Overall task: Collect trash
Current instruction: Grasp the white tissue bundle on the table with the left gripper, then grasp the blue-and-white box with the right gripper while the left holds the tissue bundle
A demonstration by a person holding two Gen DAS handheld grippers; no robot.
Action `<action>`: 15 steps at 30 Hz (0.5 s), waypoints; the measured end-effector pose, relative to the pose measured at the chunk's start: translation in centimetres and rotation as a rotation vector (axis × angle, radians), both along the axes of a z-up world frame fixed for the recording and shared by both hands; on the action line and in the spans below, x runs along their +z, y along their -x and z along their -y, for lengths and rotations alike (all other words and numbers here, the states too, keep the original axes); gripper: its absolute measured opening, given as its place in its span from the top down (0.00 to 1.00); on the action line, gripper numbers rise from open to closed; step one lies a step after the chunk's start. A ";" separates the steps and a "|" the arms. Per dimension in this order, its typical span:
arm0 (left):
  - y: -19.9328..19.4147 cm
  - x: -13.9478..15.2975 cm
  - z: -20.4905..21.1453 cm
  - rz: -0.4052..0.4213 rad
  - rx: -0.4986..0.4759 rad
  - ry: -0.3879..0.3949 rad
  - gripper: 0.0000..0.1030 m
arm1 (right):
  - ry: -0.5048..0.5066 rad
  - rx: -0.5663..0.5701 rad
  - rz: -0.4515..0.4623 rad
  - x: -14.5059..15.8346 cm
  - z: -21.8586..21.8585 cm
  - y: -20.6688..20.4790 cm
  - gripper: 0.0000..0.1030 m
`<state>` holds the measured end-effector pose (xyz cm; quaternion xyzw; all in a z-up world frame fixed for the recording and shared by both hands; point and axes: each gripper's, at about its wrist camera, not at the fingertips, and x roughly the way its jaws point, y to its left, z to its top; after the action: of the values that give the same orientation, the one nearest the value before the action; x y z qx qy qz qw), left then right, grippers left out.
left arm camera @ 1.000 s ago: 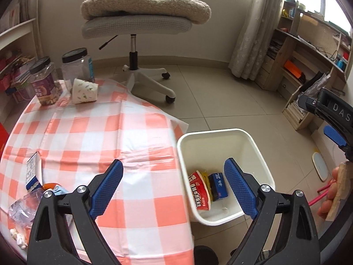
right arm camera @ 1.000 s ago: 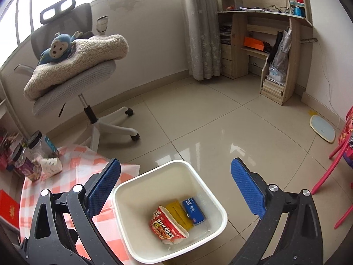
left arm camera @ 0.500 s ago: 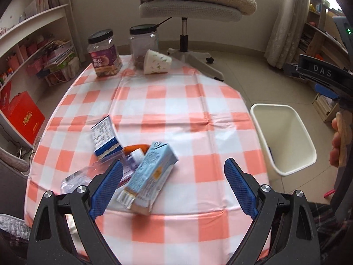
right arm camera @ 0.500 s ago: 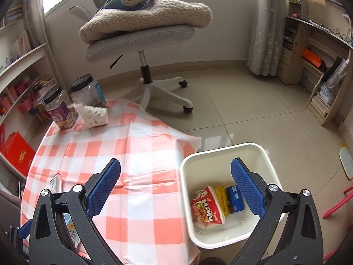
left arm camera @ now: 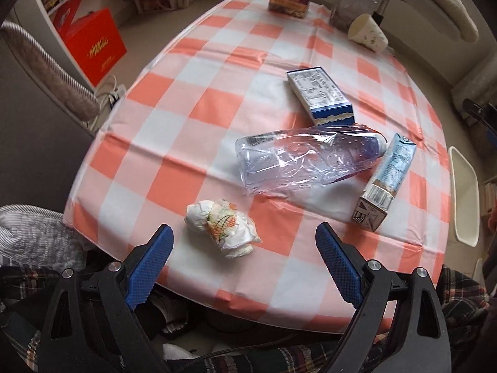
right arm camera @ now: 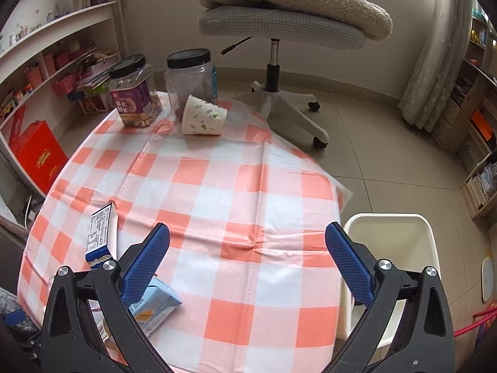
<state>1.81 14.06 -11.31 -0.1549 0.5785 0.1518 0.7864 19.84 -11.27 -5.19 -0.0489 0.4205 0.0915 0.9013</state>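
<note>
**Both claws wide over the littered tabletop**

Our left claw hangs low over the near edge of the tabletop, tipped downward, its blue pads spread wide and holding nothing. Just ahead of it, between the pads, lies a crumpled white wrapper with orange print, balled up, its long axis running from near-left to near-right.

Beyond it we see a crushed clear plastic bottle on its side, long axis across the view, cap end to the right. A pale blue drink carton lies flat at the cap end, its top pointing away from us. A blue-and-white box lies flat farther back, and a paper cup is tipped on its side at the far edge beside two jars.

Our right claw is raised higher, also spread wide and empty, looking across the cloth. The white bin stands on the floor just beside the tabletop, to the right.
</note>
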 end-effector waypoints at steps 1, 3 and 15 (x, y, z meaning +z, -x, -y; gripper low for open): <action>-0.1 -0.6 -0.7 -0.011 0.024 0.046 0.13 | 0.001 0.013 -0.007 -0.2 -0.7 -0.1 0.07; -0.3 -1.9 -1.9 -0.030 0.070 0.114 0.13 | 0.005 0.048 -0.031 -0.8 -2.2 -0.2 0.07; -0.2 -5.8 -4.6 -0.037 0.104 0.272 0.64 | 0.028 0.204 -0.147 -3.9 -9.1 -0.8 0.07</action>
<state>1.98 18.64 -17.09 -0.2871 0.5994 0.1153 0.7382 20.62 -2.17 -9.05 -0.0972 0.4795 0.1800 0.8534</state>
